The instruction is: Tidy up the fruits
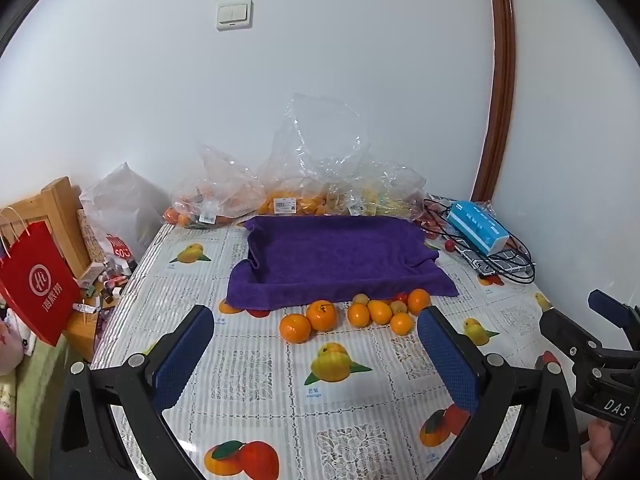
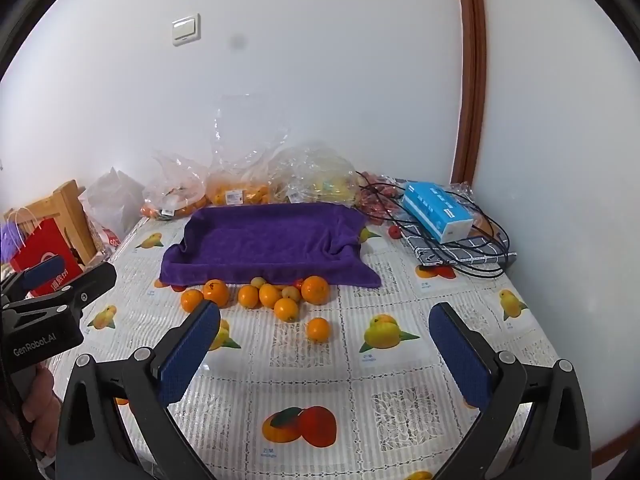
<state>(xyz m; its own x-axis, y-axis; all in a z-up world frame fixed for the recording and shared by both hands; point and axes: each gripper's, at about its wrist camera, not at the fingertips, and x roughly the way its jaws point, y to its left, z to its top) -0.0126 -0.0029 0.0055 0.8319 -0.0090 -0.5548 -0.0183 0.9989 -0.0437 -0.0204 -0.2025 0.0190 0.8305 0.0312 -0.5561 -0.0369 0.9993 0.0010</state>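
Observation:
Several loose oranges [image 1: 322, 315] [image 2: 315, 289] and small yellowish fruits [image 1: 360, 299] lie in a row on the fruit-print tablecloth, along the near edge of a tray draped in a purple towel [image 1: 336, 256] [image 2: 264, 240]. One orange [image 2: 318, 329] sits apart, nearer to me. My left gripper [image 1: 316, 332] hovers open above the cloth, short of the fruit, nothing between its blue pads. My right gripper [image 2: 325, 330] is open too, with the lone orange lying ahead between its fingers, untouched. Each gripper shows at the other view's edge.
Clear plastic bags of fruit [image 1: 280, 196] [image 2: 240, 188] line the wall behind the tray. A blue tissue box [image 1: 478, 226] [image 2: 436, 216] lies on black cables and a checked cloth at the right. A red paper bag [image 1: 38, 280] and clutter stand off the table's left edge.

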